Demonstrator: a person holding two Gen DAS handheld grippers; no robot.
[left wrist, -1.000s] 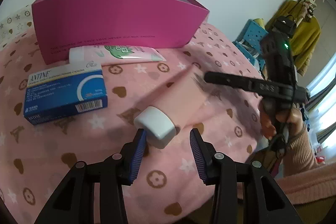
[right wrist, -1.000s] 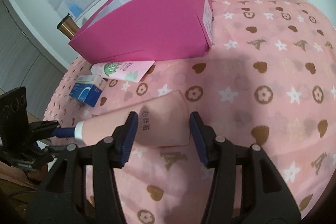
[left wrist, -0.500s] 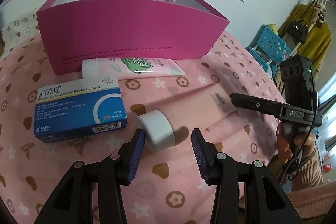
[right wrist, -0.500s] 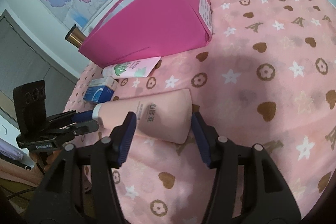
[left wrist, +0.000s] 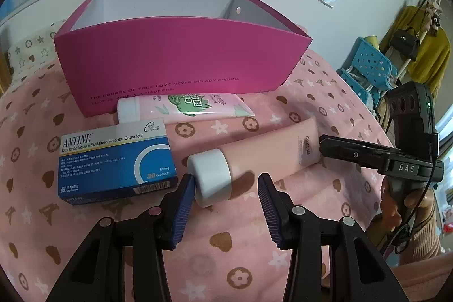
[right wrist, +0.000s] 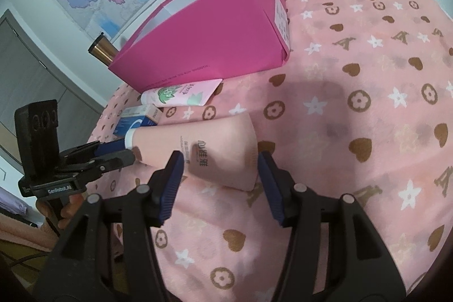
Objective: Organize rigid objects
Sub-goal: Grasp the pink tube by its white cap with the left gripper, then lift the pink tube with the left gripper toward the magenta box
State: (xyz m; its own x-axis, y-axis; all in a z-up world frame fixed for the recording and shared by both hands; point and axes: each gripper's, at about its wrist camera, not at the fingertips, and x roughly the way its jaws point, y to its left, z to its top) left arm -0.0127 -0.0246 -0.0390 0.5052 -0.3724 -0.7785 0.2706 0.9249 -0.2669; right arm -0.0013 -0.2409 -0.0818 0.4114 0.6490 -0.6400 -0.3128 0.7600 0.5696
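Both grippers wide open: left gripper [left wrist: 226,193] straddles the pink tube's [left wrist: 271,153] white cap [left wrist: 211,180], right gripper [right wrist: 219,170] its crimped end; squeeze evenly, then lift toward the magenta box [left wrist: 181,58] at 12 o'clock.

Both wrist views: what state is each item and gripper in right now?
Pink box: upright, open-topped.
Peach tube: lying flat, capped, between both grippers.
Green-print tube: lying against the box.
Medicine carton: flat, closed.
Left gripper: open around the cap.
Right gripper: open at the crimped end.

Black grippers, blue ribbed pads [left wrist: 184,205], silver screws, pink sleeve [left wrist: 424,234].
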